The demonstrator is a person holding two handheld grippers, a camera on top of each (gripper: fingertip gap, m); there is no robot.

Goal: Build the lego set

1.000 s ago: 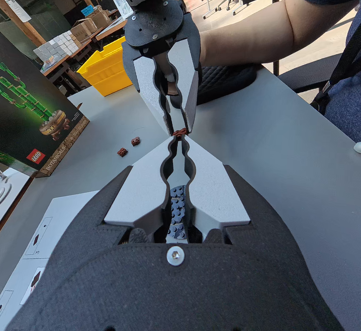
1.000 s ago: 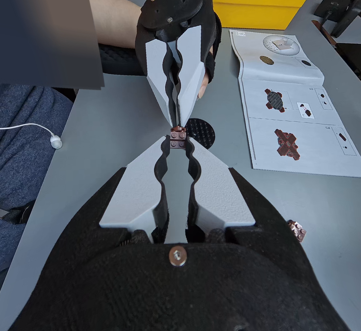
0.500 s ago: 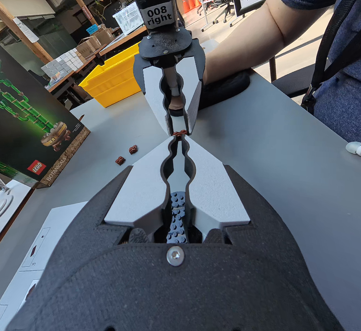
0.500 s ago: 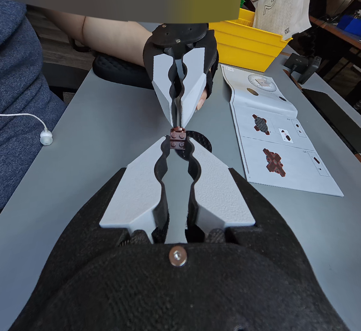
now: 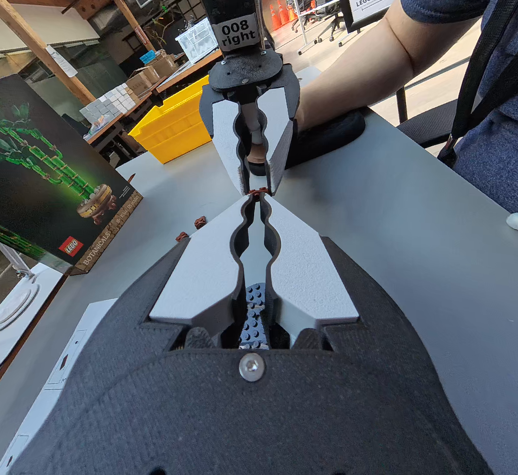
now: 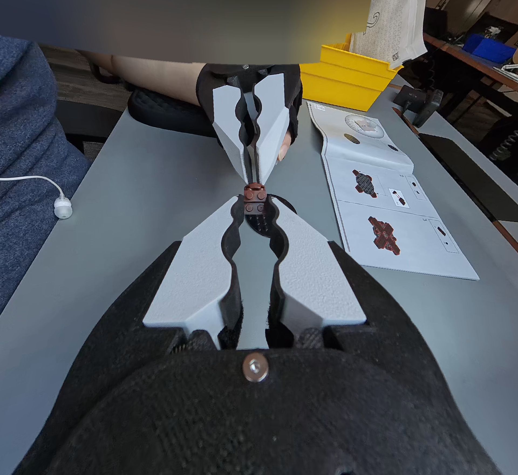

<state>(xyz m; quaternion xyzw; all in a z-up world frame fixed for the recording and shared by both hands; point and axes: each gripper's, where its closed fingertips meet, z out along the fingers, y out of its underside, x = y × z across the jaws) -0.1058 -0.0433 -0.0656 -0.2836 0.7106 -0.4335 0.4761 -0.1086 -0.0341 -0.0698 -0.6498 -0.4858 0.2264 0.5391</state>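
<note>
My right gripper (image 6: 254, 205) is shut on a small reddish-brown brick stack (image 6: 254, 203) and holds it above the grey table (image 6: 140, 223). My left gripper (image 5: 256, 198) faces it tip to tip and is shut on a small brown round piece (image 6: 254, 187) that touches the top of the stack. In the left wrist view the brown pieces (image 5: 256, 192) show between the right gripper's fingertips (image 5: 243, 181). A dark round studded plate (image 6: 262, 224) lies on the table under the tips; it also shows between my left fingers (image 5: 253, 318).
Two loose brown pieces (image 5: 200, 220) (image 5: 182, 236) lie on the table near the set's box (image 5: 56, 181). An open instruction booklet (image 6: 392, 209) lies to the right. A yellow bin (image 6: 344, 77) stands at the back. A black wrist rest (image 6: 168, 114) and a white earbud (image 6: 63, 206) are nearby. My two grippers' fingertips are within a few centimetres of each other. The dark round studded plate (image 6: 262, 224) is about 9 cm from both grippers' fingertips.
Both grippers have tilted up and risen from the table while staying tip to tip on the brown pieces. The round plate now sits directly under the tips in the right wrist view.
</note>
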